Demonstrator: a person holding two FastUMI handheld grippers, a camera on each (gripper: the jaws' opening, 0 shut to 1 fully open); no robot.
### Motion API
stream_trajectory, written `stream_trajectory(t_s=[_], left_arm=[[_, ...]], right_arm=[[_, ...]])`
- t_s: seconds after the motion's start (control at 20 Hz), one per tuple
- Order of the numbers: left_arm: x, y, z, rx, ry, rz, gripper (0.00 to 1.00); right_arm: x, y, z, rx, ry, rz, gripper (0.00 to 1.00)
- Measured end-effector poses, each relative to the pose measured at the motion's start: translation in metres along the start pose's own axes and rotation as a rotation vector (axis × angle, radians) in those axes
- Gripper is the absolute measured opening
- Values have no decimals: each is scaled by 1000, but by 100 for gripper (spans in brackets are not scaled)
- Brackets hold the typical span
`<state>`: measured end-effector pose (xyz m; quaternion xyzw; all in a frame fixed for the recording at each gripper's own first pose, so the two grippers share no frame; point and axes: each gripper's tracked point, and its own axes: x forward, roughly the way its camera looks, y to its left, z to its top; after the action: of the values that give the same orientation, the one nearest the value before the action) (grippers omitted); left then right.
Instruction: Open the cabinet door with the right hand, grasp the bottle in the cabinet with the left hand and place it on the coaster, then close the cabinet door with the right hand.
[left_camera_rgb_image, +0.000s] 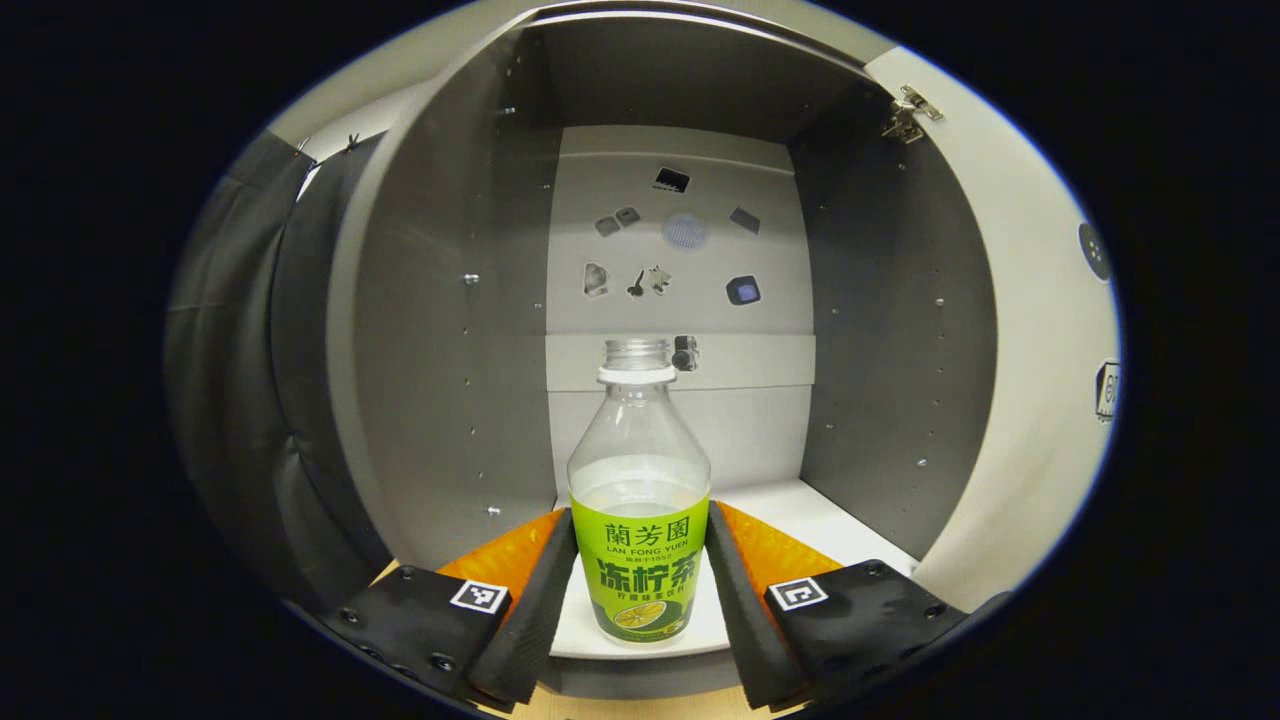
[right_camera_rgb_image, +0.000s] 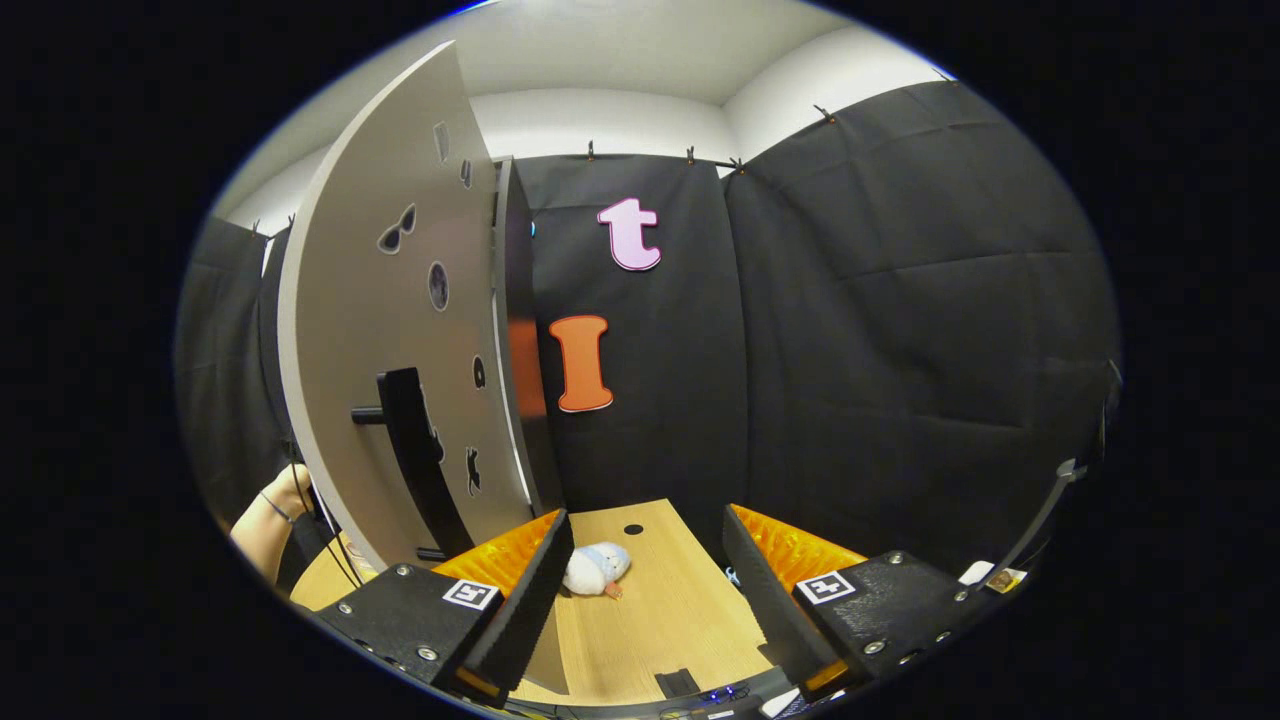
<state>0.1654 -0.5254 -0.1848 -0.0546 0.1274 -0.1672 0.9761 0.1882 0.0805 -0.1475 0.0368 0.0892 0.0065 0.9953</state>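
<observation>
Standing upright on the white cabinet shelf (left_camera_rgb_image: 800, 510), near its front edge: the tea bottle (left_camera_rgb_image: 640, 500), cap off, part filled, green label facing out. Straddling it low at the label: the left gripper (left_camera_rgb_image: 640, 590), jaws released, one finger just beside each side of the bottle, contact not certain from the left gripper view, so not yet grasping. Hanging swung wide on the right: the cabinet door (right_camera_rgb_image: 390, 330), hinge (left_camera_rgb_image: 908, 112) visible at the top of the cabinet's right wall. Hovering apart from that door, over the wooden surface (right_camera_rgb_image: 650, 610): the right gripper (right_camera_rgb_image: 640, 600), jaws released and holding nothing, the black door handle (right_camera_rgb_image: 410, 450) off to its left. Likely trouble from here: closing off-centre and tipping the open bottle, spilling tea inside the cabinet; squeezing the thin plastic too hard and pushing liquid out of the uncapped neck; tilting during withdrawal and catching the neck or the fingers on the cabinet's side walls (left_camera_rgb_image: 450, 330). Also around: small dark stickers on the back panel (left_camera_rgb_image: 680, 250) and on the door face, a small soft toy (right_camera_rgb_image: 597, 568) lying on the surface, a person's forearm (right_camera_rgb_image: 265, 525) at the far left. Nothing standing between bottle and cabinet opening; coaster not located.
</observation>
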Motion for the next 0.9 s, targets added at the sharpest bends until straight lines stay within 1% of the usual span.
stream_trajectory(t_s=[0.05,0.1,0.15,0.2,0.3,0.35,0.45,0.55,0.65,0.7,0.75,0.8,0.9], left_arm=[[-11,2,1,-5,-4,1,82],[-20,6,2,-6,-7,1,80],[-31,11,0,-4,-6,9,82],[-42,17,-2,-6,-3,16,80],[-63,27,-8,-15,-2,27,82],[-73,34,-12,-16,-1,37,80],[-92,50,-22,-10,1,62,80],[-109,66,-39,-3,17,87,80],[-124,79,-59,-18,29,101,80],[-130,86,-68,-22,33,100,82],[-135,93,-80,-32,41,106,80],[-143,102,-89,-39,50,120,82],[-155,116,-111,-39,68,142,80]], right_arm=[[-1,1,0,-2,0,5,93],[-2,2,0,-3,1,13,93],[-3,6,0,-4,0,20,93],[-5,7,-1,-4,0,27,93],[-8,11,0,-5,-7,39,93],[-8,12,2,-4,-9,45,93],[-10,15,3,-4,-10,60,93],[-12,19,3,-8,-11,69,93],[-14,22,2,-10,-11,77,93],[-16,24,2,-11,-10,82,98],[-18,26,0,-13,-8,86,98],[-20,28,-1,-16,-6,90,98],[-22,32,-2,-28,1,97,98]])
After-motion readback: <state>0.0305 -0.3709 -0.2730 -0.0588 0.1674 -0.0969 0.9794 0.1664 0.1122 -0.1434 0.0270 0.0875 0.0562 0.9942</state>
